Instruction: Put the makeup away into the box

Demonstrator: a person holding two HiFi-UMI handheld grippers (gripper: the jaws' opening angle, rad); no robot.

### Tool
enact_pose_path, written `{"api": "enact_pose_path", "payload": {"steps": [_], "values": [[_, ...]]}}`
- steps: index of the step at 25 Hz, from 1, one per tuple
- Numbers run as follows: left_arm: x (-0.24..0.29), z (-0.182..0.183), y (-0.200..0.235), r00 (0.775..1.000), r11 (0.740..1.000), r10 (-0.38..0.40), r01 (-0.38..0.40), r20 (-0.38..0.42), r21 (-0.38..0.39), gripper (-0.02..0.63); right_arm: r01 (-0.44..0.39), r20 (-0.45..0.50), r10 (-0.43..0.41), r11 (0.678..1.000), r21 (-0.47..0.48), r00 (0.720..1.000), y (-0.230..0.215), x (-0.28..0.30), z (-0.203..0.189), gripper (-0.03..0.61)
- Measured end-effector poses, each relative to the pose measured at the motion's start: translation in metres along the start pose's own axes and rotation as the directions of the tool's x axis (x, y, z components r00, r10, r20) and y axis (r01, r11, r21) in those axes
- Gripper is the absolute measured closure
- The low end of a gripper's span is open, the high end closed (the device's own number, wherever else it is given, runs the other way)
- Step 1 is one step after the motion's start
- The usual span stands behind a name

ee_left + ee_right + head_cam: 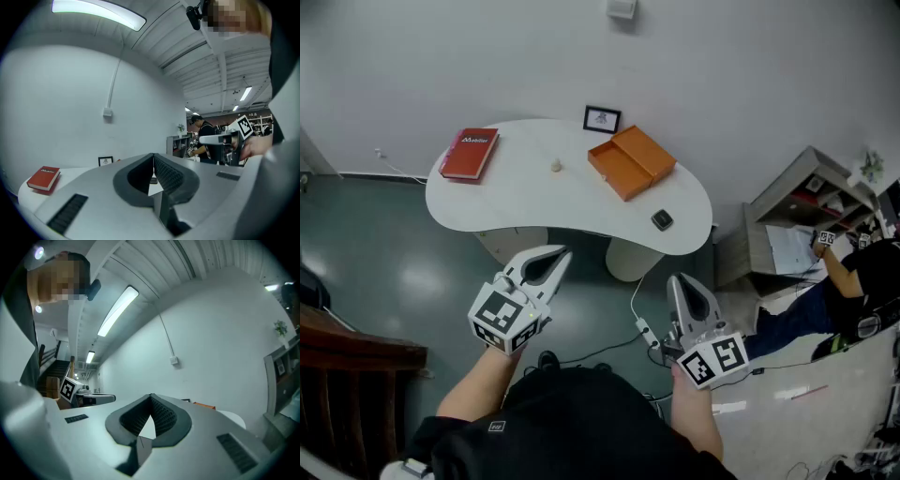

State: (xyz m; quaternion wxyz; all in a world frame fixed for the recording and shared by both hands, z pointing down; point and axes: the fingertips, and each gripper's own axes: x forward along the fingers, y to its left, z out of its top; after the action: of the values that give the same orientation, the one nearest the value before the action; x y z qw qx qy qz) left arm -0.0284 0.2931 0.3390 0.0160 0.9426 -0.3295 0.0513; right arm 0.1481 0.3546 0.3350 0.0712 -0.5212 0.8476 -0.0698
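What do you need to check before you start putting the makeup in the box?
1. Orange box open on the table: ok.
2. Small dark case lying free near the box: ok.
3. That case is makeup: cannot tell.
4. Left gripper empty, jaws together: ok.
5. Right gripper empty, jaws together: ok.
6. Grippers at the table: not ok, both short of it.

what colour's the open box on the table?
Orange. The box shows best in the head view.
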Motion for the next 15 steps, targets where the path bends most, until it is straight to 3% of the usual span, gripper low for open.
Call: {"api": "enact_pose_path", "payload": {"steps": [11, 15], "values": [[0.017, -0.001, -0.025, 1.000, 1.000, -0.026, 0.026, -0.004, -0.013, 0.600, 0.009, -0.007, -0.009, 1.000, 0.005, 1.000, -0.017, -0.021, -0.001, 0.545], [0.023, 0.001, -0.037, 1.000, 1.000, -0.016, 0.016, -0.002, -0.002, 0.600, -0.057, 0.006, 0.057, 0.998, -0.010, 0.998, -0.017, -0.033, 0.003, 0.543]]}}
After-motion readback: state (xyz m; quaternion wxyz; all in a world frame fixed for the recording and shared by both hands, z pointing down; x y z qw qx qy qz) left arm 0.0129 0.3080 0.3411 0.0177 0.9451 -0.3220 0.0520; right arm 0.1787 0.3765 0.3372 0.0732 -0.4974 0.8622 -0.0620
